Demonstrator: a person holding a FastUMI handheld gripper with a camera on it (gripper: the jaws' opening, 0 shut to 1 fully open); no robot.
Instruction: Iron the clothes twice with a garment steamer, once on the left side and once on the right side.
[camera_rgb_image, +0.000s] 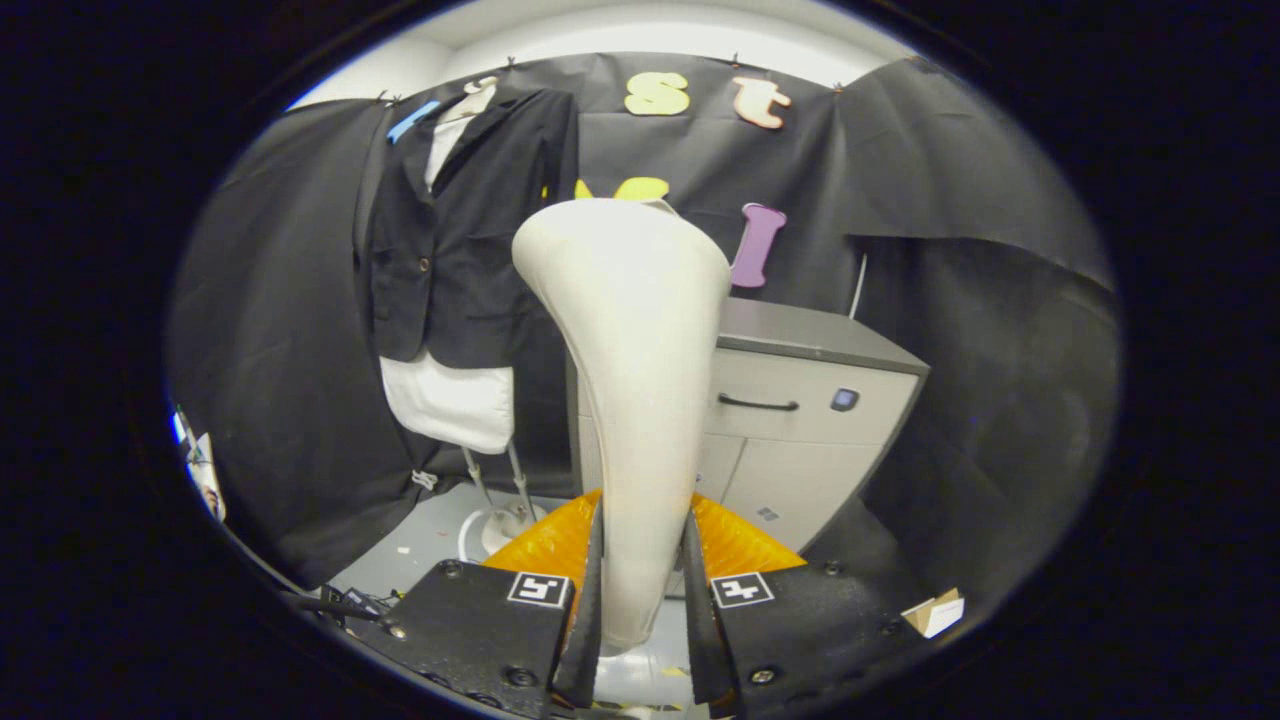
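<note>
The garment steamer (630, 400), a cream-white handheld body that widens toward its top, stands upright in the centre of the frame, its narrow handle end running down between the two fingers of the gripper (640, 590). The fingers are closed to a narrow gap with the handle clamped between them, each one pressing against a side of it, so the steamer rises straight ahead of the tool and hides much of what lies beyond.

The clothes hang in the upper left of the frame, well apart from the steamer's head: a black jacket (470, 230) with a button at the front, worn over a white shirt (450, 400) whose hem shows below it, on a stand (500, 500) with thin metal legs and a round white base on the grey floor (420, 550).

Behind the steamer, right of centre, sits a grey cabinet (810, 400) with a dark drawer handle. A small cardboard piece (935, 612) lies at lower right.
</note>
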